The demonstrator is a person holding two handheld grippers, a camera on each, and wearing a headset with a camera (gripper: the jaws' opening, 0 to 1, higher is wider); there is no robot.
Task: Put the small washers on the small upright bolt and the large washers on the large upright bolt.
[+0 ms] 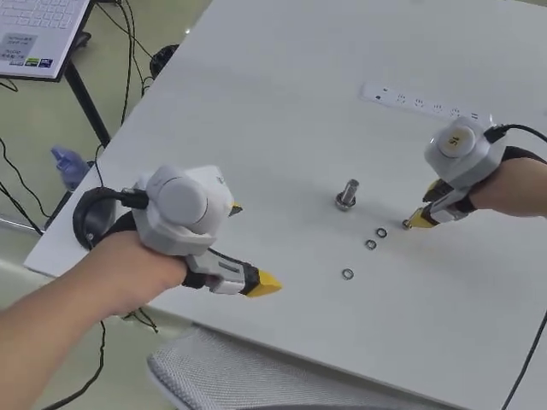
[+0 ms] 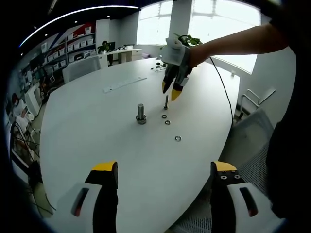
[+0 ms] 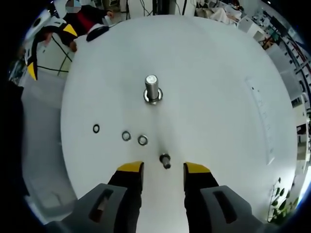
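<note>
Across white oval surface (image 1: 282, 102): large steel upright bolt (image 1: 347, 195) standing mid-way, small steel upright bolt (image 3: 165, 160) just ahead of right gripper (image 3: 164, 168), jaws spread and empty. Three small steel ring washers (image 1: 371, 244) lying flat near both bolts. Left gripper (image 2: 164, 170) hovering at near edge, jaws wide apart, empty.

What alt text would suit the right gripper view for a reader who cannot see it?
Over a white table, the right gripper holds its yellow-tipped jaws open just short of a small upright bolt. Three loose washers lie left of that bolt in this view, and a large upright bolt stands farther ahead.
</note>
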